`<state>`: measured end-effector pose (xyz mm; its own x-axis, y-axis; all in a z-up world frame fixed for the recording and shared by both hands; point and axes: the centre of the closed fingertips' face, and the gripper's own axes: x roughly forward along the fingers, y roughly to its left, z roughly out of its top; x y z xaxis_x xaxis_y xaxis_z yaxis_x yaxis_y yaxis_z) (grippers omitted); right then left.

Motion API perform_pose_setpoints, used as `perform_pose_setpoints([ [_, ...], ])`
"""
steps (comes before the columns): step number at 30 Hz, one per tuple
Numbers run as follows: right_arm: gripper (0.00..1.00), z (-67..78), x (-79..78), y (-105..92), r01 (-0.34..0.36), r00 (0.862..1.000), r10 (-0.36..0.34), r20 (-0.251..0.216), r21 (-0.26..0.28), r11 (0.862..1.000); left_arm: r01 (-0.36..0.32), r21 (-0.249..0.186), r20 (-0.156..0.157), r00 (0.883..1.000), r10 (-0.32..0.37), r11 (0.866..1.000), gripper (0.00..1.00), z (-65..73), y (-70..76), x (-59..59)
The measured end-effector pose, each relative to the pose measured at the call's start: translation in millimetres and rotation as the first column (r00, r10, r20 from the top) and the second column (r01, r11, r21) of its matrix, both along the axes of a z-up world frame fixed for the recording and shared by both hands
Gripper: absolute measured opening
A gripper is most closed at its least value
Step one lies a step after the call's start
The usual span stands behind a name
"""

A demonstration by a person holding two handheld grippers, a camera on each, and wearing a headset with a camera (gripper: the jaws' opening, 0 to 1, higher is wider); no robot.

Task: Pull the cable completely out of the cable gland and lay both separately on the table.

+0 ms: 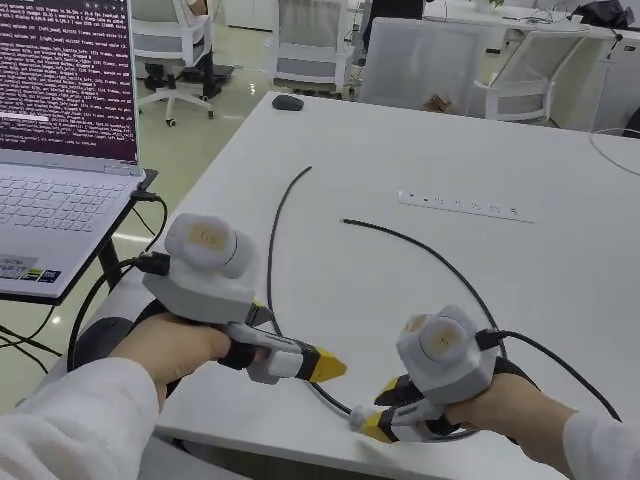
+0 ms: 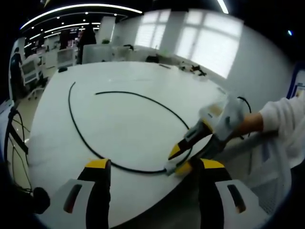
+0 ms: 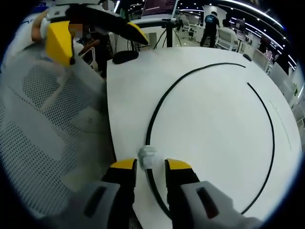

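A long black cable point(image 1: 271, 250) loops across the white table point(image 1: 420, 150). A small white cable gland point(image 1: 357, 420) sits on it near the table's front edge. My right gripper point(image 1: 372, 426) is shut on the gland point(image 3: 147, 156), and the cable point(image 3: 162, 102) runs out ahead of the jaws and back between them. My left gripper point(image 1: 326, 368) hovers just left of it, jaws wide open and holding nothing. In the left gripper view the left gripper point(image 2: 155, 164) faces the right gripper point(image 2: 180, 160), the gland point(image 2: 169, 168) and the cable point(image 2: 83, 138).
An open laptop point(image 1: 60, 150) stands on a stand left of the table. A white power strip point(image 1: 465, 207) lies at the right and a dark mouse point(image 1: 287, 102) at the far edge. Office chairs point(image 1: 420, 60) stand behind. The table's front edge point(image 1: 300, 440) is under both grippers.
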<state>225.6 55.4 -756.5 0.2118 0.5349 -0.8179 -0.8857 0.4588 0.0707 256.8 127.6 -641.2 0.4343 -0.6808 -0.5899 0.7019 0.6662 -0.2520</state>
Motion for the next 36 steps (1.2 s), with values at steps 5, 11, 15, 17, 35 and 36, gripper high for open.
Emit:
perform_pose_setpoints([
  [5,0.19,-8.3,2.0,-1.6,0.014,1.000,-0.014,-0.006,0.005,1.000,0.003,-0.004,0.002,1.000,-0.003,1.000,0.74,0.6,-1.2,0.1],
  [11,0.13,-3.9,1.7,-1.1,-0.021,1.000,0.021,0.020,0.014,1.000,0.006,-0.004,0.002,1.000,-0.006,1.000,0.74,0.2,-1.6,-0.1],
  [15,0.12,-3.4,2.0,-5.0,-0.010,1.000,0.010,0.006,0.006,1.000,0.006,-0.006,0.008,1.000,-0.006,1.000,0.74,0.9,-1.6,0.8],
  [17,0.12,-1.0,1.0,-7.4,-0.019,1.000,0.019,0.007,0.001,1.000,0.008,-0.007,0.014,1.000,-0.008,1.000,0.73,1.7,-2.0,1.1],
  [35,0.11,100.3,-13.0,-4.2,-0.277,0.930,0.278,0.242,-0.038,0.960,0.269,0.035,0.209,0.940,-0.270,0.963,0.56,21.0,-42.1,-18.3],
  [36,0.11,108.6,-14.5,-2.6,-0.290,0.922,0.288,0.259,-0.030,0.957,0.282,0.039,0.228,0.931,-0.284,0.958,0.55,23.4,-44.9,-19.4],
])
